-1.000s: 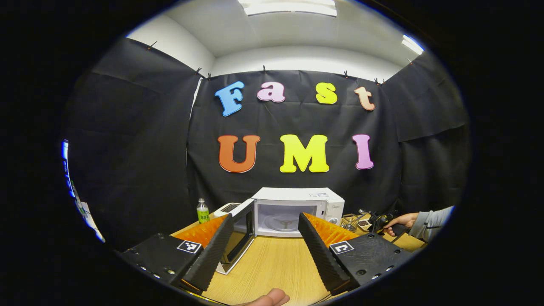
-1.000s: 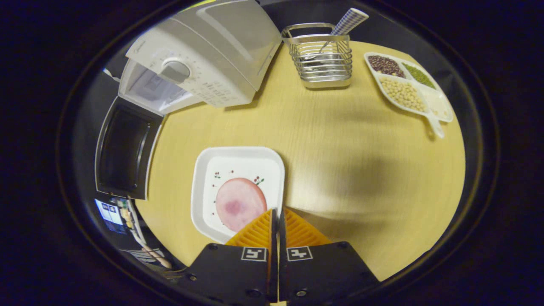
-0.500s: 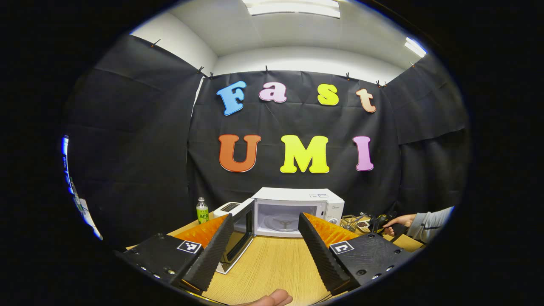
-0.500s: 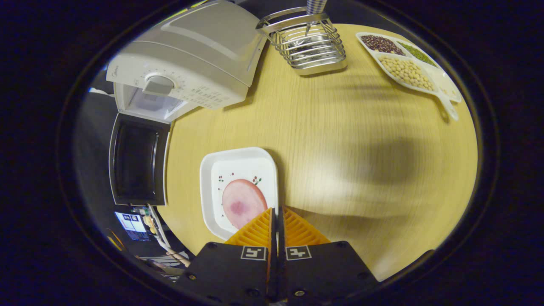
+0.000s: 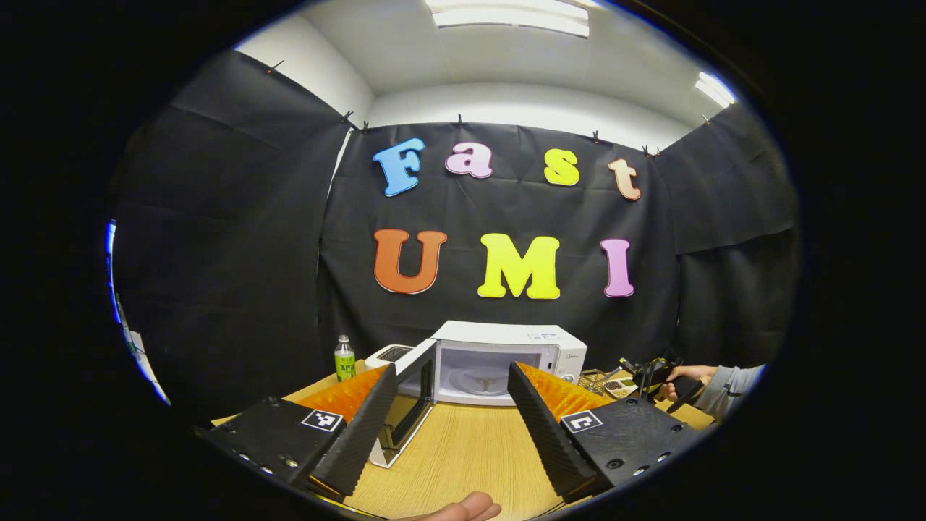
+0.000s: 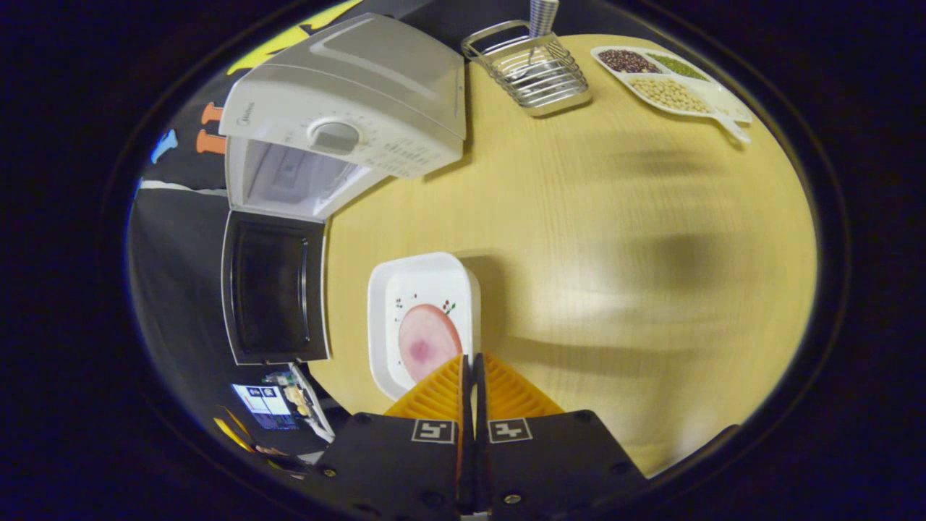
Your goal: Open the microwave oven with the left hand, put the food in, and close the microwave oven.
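The white microwave (image 5: pixel 506 339) stands at the back of the wooden table with its door (image 5: pixel 412 394) swung open to the left and its cavity empty. My left gripper (image 5: pixel 452 369) is open in front of it with nothing between its fingers. In the right gripper view the microwave (image 6: pixel 362 87) and its open door (image 6: pixel 275 297) lie at the upper left. My right gripper (image 6: pixel 470 358) is shut on the near edge of a square white plate (image 6: pixel 423 286) carrying a round pink ham slice (image 6: pixel 429 344), held above the table.
A wire basket (image 6: pixel 532 69) and a divided dish of beans (image 6: pixel 665 76) sit at the table's far side. A green bottle (image 5: pixel 345 358) and a small white appliance (image 5: pixel 391 353) stand left of the microwave. A hand (image 5: pixel 687 376) shows at right.
The right gripper has carried the plate higher and turned, so the microwave and its door sit nearer the middle of its view. The left gripper has hardly moved.
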The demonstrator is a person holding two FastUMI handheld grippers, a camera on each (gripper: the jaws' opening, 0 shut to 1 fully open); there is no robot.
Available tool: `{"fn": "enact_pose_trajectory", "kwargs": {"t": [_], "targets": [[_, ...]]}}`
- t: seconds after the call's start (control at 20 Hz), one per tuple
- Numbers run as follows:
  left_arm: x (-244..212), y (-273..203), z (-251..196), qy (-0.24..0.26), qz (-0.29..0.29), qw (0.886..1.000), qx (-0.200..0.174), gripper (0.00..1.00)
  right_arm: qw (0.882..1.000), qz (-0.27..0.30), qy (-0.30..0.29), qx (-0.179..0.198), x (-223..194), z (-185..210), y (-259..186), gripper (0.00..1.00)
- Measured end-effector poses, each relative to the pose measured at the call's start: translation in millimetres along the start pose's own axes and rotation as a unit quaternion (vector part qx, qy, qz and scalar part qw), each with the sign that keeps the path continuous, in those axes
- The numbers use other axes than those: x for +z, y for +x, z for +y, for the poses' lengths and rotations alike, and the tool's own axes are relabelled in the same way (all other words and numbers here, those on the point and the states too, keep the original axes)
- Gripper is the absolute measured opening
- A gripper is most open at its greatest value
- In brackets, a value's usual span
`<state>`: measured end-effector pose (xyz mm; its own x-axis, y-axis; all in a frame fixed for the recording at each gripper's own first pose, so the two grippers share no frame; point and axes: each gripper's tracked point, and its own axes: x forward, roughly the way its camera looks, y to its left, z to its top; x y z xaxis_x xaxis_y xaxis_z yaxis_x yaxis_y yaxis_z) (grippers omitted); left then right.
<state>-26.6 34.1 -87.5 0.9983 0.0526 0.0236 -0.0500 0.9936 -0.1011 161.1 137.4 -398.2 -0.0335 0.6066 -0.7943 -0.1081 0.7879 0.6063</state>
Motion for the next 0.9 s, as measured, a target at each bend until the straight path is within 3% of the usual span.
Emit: {"fn": "enact_pose_trajectory", "kwargs": {"t": [0.25, 0.45, 0.6, 0.7, 0.85, 0.9], "targets": [[-6, -4, 22, -0.008, 0.003, 1.0, 0.007, 0.93, 0.998, -0.046, 0.032, 0.028, -5, 67, 2, 0.04], [-6, -12, 43, -0.003, 0.002, 1.0, 0.025, 0.93, 0.989, -0.118, 0.082, 0.032, 5, 109, 27, 0.04], [-2, -19, 50, -0.008, -0.004, 1.0, 0.023, 0.94, 0.979, -0.133, 0.136, 0.076, 7, 150, 52, 0.04], [0, -19, 58, 0.0, -0.01, 1.0, 0.027, 0.94, 0.961, -0.17, 0.193, 0.105, 18, 166, 65, 0.04], [-2, -18, 68, 0.011, -0.014, 0.999, 0.043, 0.94, 0.921, -0.266, 0.26, 0.118, 51, 174, 71, 0.0], [-4, -16, 70, 0.01, -0.012, 0.999, 0.044, 0.93, 0.908, -0.297, 0.27, 0.118, 65, 175, 72, 0.04]]}}
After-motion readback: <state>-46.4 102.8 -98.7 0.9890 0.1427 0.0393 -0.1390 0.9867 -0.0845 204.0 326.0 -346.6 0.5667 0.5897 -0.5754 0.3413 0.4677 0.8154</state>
